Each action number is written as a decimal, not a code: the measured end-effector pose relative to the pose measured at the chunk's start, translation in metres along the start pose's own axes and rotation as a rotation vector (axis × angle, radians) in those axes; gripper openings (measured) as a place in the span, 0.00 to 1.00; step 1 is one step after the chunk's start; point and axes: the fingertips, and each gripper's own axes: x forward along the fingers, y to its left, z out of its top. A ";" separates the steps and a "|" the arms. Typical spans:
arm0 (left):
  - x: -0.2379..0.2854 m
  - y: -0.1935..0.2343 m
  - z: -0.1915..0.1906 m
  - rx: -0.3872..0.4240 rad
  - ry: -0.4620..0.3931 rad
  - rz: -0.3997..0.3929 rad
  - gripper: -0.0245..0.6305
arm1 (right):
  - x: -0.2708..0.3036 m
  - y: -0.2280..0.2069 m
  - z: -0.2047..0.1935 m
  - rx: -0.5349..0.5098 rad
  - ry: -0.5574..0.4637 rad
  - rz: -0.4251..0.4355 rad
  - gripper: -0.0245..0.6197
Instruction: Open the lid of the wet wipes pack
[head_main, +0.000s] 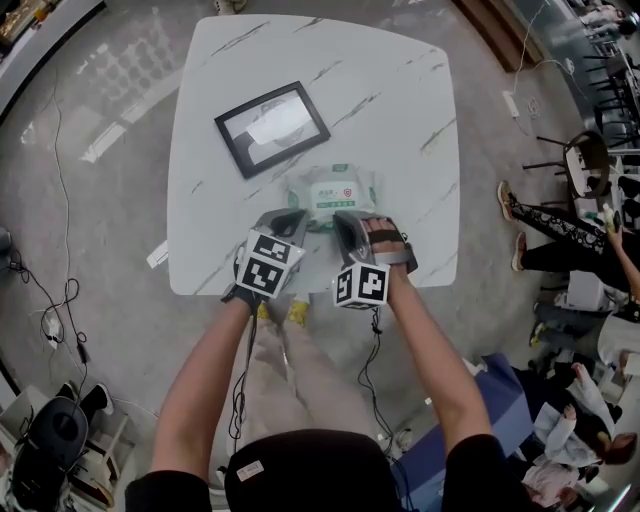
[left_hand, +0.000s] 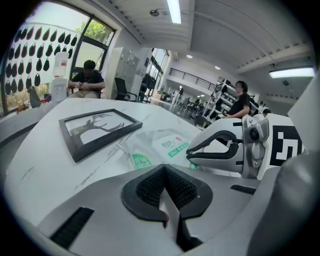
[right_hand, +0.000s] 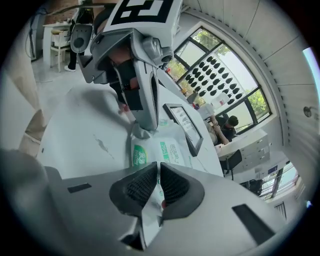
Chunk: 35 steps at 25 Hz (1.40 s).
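The left gripper's (left_hand: 164, 167) jaws are closed, their black ribbed pads meeting at the tips with nothing seen between them. The tips sit at the near left corner of the wet wipes pack (left_hand: 165, 145). Whether they press on the wrapper cannot be told from here.

The right gripper's (right_hand: 158, 167) jaws stand almost together, with only a narrow slit left between the pads. The pack's (right_hand: 167, 150) white and green wrapper shows through that slit. These tips sit at the pack's near edge, just beside the left gripper (right_hand: 142, 131).

From the head view, the left gripper (head_main: 293, 216) and the right gripper (head_main: 345, 218) lie side by side, both pointing away from the person. The pack (head_main: 335, 195) lies flat on a white marble-patterned bench (head_main: 400, 100), close to its near edge. A black picture frame (head_main: 271, 127) lies flat just beyond the pack, to its left. Seated people and chairs show on the floor to the right of the bench.
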 end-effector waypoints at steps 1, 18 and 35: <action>-0.001 0.000 0.000 0.000 0.000 0.003 0.06 | -0.001 0.000 0.001 -0.001 0.000 -0.004 0.07; -0.001 -0.003 0.004 -0.033 -0.005 -0.053 0.06 | -0.011 -0.011 0.004 0.017 -0.004 -0.005 0.05; -0.001 -0.002 0.002 -0.042 0.008 -0.065 0.06 | -0.023 -0.056 0.012 0.069 -0.033 -0.059 0.04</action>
